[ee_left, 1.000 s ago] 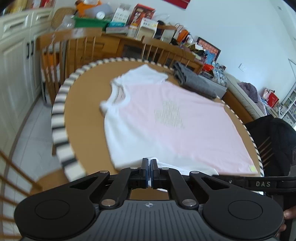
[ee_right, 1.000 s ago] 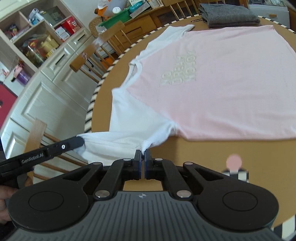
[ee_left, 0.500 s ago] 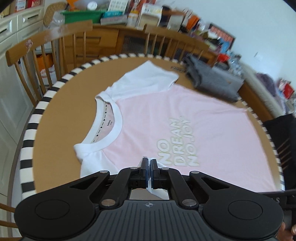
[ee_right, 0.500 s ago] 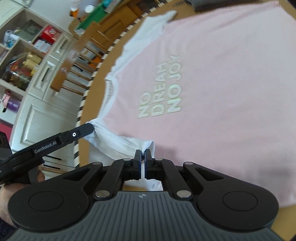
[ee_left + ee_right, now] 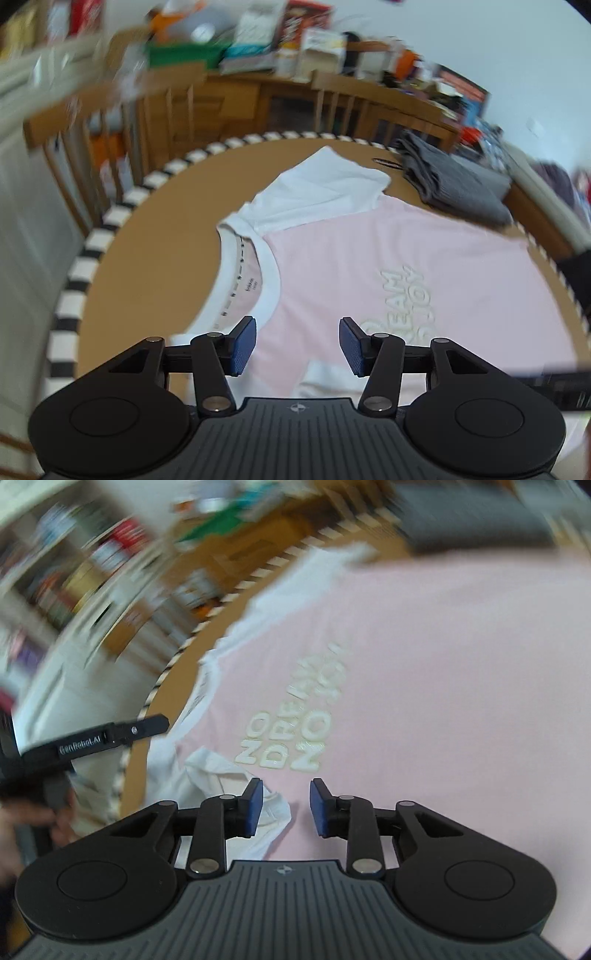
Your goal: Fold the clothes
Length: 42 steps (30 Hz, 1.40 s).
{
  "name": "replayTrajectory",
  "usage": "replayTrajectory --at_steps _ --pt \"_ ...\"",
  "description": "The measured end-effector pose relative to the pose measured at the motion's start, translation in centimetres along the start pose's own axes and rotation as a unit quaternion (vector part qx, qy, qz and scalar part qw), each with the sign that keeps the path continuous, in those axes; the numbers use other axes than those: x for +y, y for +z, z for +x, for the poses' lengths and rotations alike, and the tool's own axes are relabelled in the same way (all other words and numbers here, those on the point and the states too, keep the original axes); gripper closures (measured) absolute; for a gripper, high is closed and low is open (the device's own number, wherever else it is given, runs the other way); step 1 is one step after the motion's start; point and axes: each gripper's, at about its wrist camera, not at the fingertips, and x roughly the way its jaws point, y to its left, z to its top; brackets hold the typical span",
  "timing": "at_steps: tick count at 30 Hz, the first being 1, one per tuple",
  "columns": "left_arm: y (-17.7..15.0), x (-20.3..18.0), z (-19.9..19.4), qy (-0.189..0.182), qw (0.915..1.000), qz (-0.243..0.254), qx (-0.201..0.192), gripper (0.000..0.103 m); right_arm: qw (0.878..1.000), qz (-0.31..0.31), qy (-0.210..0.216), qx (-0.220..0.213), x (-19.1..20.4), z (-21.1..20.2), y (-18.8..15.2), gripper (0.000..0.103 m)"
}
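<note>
A pink T-shirt (image 5: 424, 266) lies flat on the round table (image 5: 159, 236), its near white sleeve (image 5: 236, 794) folded inward. Both tongs — left gripper (image 5: 297, 345), right gripper (image 5: 286, 806) — are opening, gripping nothing; the crumpled sleeve may spring back unless smoothed.

L gripper (image 5: 297, 345) angled down fwd, jaws opening, blue pads (image 5: 242, 346) apart w/ nothing pinched between them; R gripper (image 5: 286, 807) same tilt, jaws opening too but narrower, nothing clamped; person's hand (image 5: 22, 825) on L gripper's handle, blurred, seen at left edge of R wrist view.
</note>
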Motion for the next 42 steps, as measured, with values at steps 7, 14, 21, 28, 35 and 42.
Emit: replayTrajectory --at_steps 7,14,21,28,35,42 --pt "-4.3 -3.0 -1.0 -0.024 0.9843 0.171 0.035 0.053 0.986 -0.149 0.042 0.056 4.0 2.1 -1.2 0.094" --pt "-2.9 -2.7 3.0 -0.077 0.9866 0.132 0.057 0.052 0.996 -0.049 0.012 0.078 3.5 4.9 0.3 0.094" --pt "0.0 -1.3 4.4 -0.066 0.9952 0.071 0.013 0.051 0.997 0.048 -0.051 0.030 -0.2 3.7 1.4 0.091" --pt "-2.0 -1.7 2.9 -0.115 0.9875 0.091 0.059 0.052 1.000 0.016 -0.013 0.023 2.2 2.3 0.1 0.091" --pt "-2.1 -3.2 5.8 -0.075 0.9899 0.115 0.037 0.052 0.998 0.024 -0.033 0.049 2.5 3.9 -0.3 0.092" --pt "-0.3 -2.5 8.1 -0.051 0.9958 0.077 0.003 0.051 0.998 0.014 -0.057 0.025 2.9 2.8 0.5 0.084"
